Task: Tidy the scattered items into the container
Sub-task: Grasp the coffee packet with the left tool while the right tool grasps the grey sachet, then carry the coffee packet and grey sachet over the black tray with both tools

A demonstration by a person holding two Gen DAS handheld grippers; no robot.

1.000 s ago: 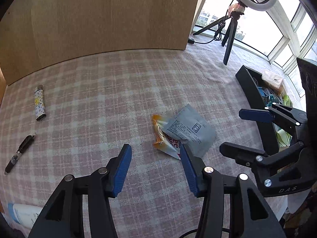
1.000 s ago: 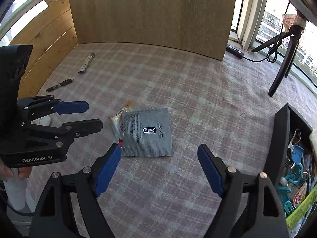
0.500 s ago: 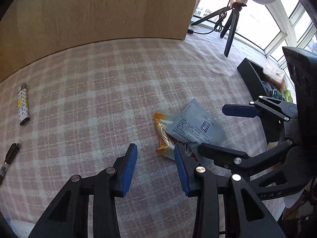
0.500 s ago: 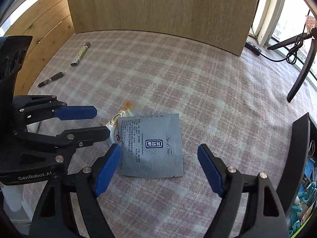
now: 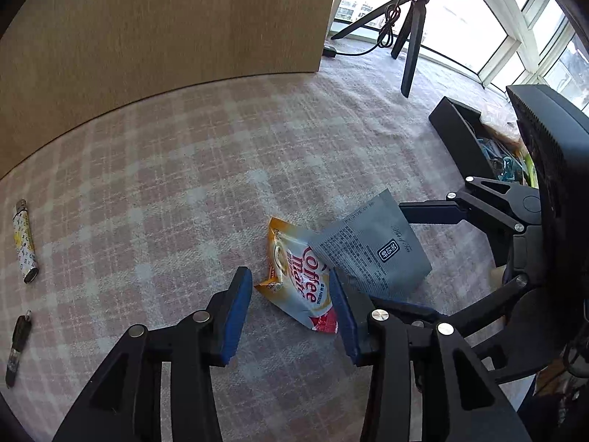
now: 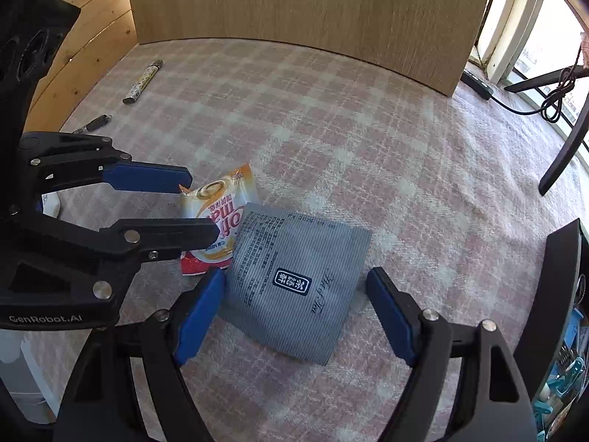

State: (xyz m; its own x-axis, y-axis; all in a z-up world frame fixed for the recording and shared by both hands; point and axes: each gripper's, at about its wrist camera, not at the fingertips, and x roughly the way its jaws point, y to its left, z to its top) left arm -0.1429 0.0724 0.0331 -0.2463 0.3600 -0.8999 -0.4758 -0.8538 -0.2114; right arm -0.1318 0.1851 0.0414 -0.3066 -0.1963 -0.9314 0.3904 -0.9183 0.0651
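An orange and white Coffee Mate sachet (image 5: 296, 280) lies on the checked cloth, partly under a grey tea packet (image 5: 371, 246). My left gripper (image 5: 291, 307) is open, its blue pads either side of the sachet's near end. My right gripper (image 6: 294, 307) is open and straddles the grey packet (image 6: 294, 280); the sachet (image 6: 217, 210) lies just left of it. The left gripper's fingers (image 6: 147, 178) reach in from the left around the sachet. The black container (image 5: 460, 136) stands at the right, holding several items.
A patterned lighter (image 5: 24, 241) and a black pen (image 5: 16, 346) lie at the far left; both show in the right wrist view, lighter (image 6: 141, 81) and pen (image 6: 92, 123). A wooden board (image 5: 165, 25) backs the table. A tripod (image 5: 408, 37) stands behind the container.
Both grippers have moved forward and down onto the two packets. The left gripper's opening has narrowed around the sachet. The packets have not moved.
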